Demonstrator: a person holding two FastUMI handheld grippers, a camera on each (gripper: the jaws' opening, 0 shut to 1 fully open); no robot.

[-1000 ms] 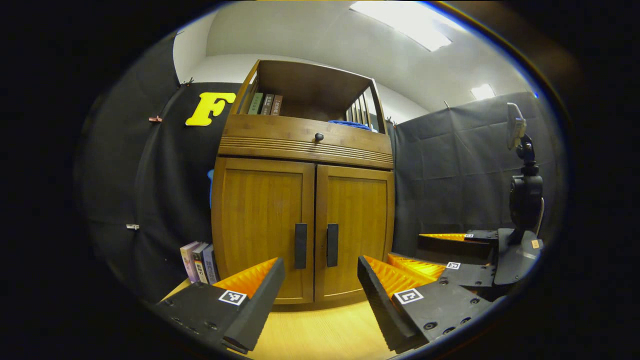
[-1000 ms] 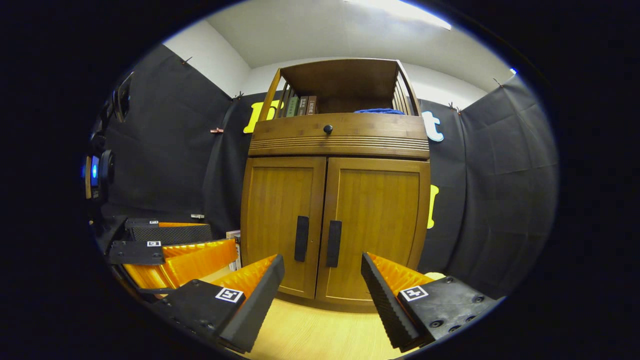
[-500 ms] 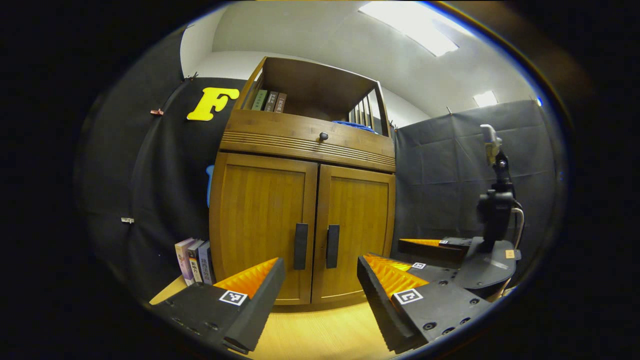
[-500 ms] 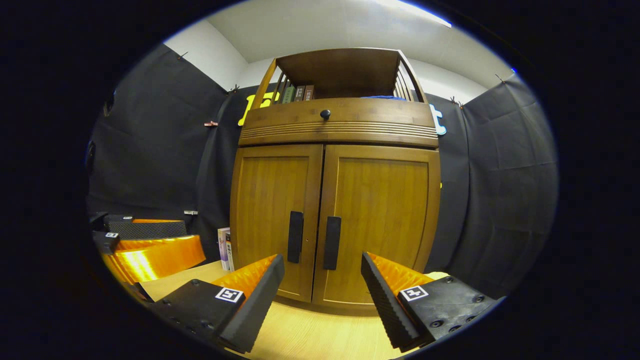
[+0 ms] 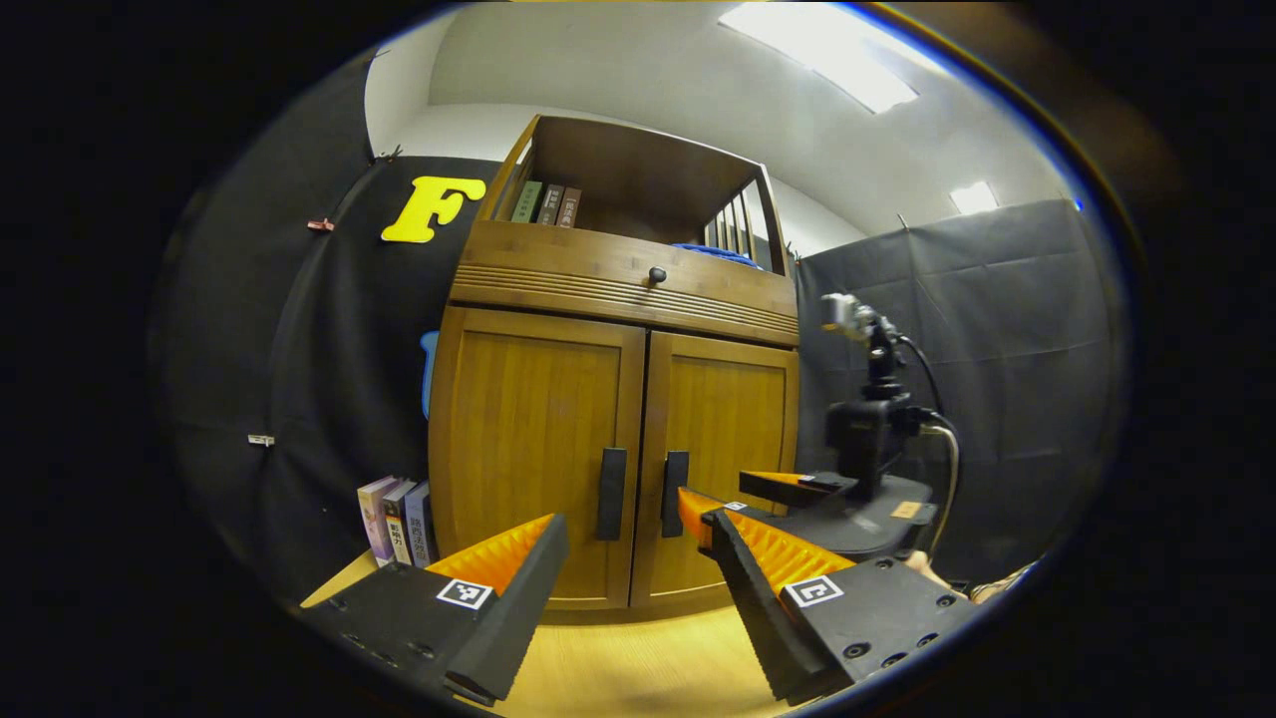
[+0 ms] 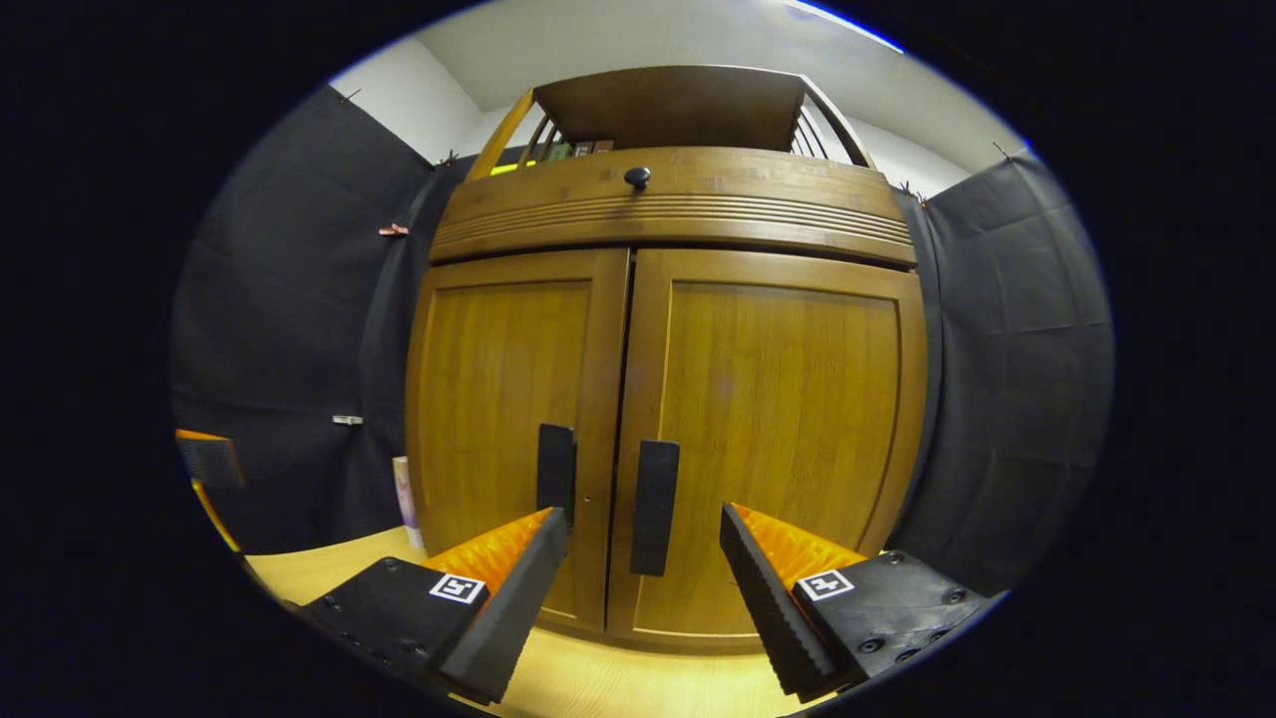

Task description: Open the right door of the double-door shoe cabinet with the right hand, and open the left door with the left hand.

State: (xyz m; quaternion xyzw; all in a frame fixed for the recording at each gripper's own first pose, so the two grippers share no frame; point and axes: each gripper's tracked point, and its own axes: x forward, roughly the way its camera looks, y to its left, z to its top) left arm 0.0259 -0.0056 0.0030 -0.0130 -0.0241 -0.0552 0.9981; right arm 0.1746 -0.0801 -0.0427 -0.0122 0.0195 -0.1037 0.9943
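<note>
Facing us, the cabinet (image 6: 668, 399) stands on the table (image 6: 618, 688) with both doors closed. Our right gripper (image 6: 643, 558) is spread wide just before the right door's handle (image 6: 654, 507), holding nothing; our left gripper (image 5: 630, 568) gapes wide farther back, beside some books (image 5: 397, 519).

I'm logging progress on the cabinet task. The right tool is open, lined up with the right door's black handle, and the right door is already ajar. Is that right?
Not quite. In the right gripper view the right door is closed, flush with the left door. The rest holds: the right tool is open and lined up with the right door's black handle, not touching it.
</note>
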